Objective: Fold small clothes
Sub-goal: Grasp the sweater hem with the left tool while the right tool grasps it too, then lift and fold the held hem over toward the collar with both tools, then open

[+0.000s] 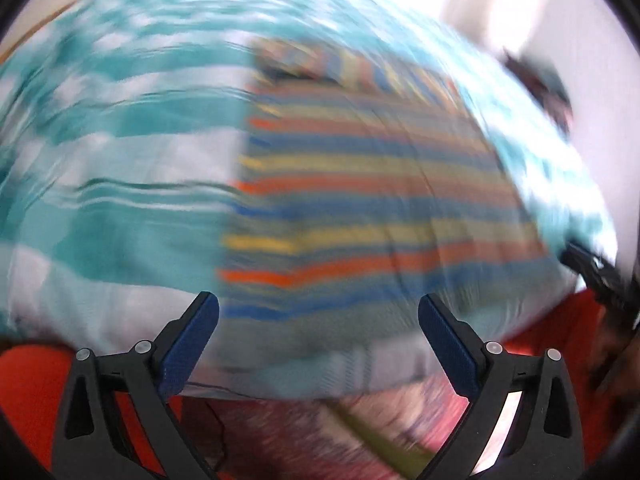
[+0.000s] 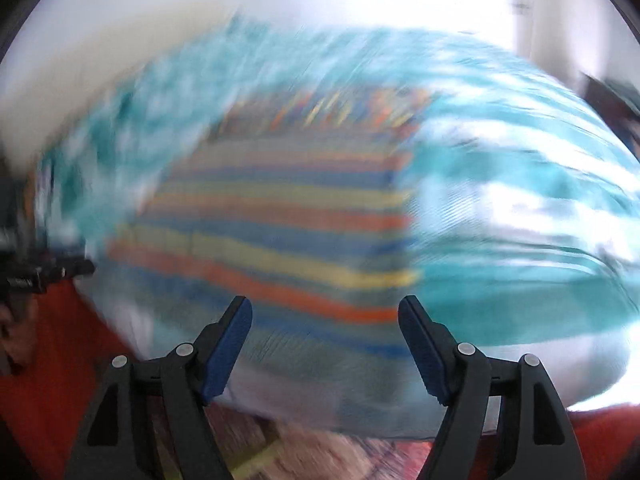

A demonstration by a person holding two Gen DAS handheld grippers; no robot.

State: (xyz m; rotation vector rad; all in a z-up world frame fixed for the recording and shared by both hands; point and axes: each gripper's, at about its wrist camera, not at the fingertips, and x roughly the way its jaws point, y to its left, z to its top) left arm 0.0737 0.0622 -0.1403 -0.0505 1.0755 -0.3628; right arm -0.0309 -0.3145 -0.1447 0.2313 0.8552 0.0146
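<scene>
A small garment (image 1: 352, 184) with orange, yellow and blue stripes lies folded into a rough rectangle on a teal-and-white patterned cover (image 1: 120, 152). Both views are smeared by motion. My left gripper (image 1: 319, 312) is open above the garment's near edge, with nothing between its blue pads (image 1: 188, 344). The same striped garment (image 2: 280, 232) fills the middle of the right wrist view, on the teal cover (image 2: 520, 208). My right gripper (image 2: 325, 314) also stands open over the near edge, its pads (image 2: 228, 348) apart and touching no cloth.
Orange-red fabric (image 1: 28, 392) shows below the cover's near edge, with a reddish patterned floor or rug (image 1: 320, 436) under it. The other gripper's black body (image 1: 596, 276) enters at the right edge, and again at the left (image 2: 36, 276) of the right wrist view. White walls (image 2: 120, 20) lie beyond.
</scene>
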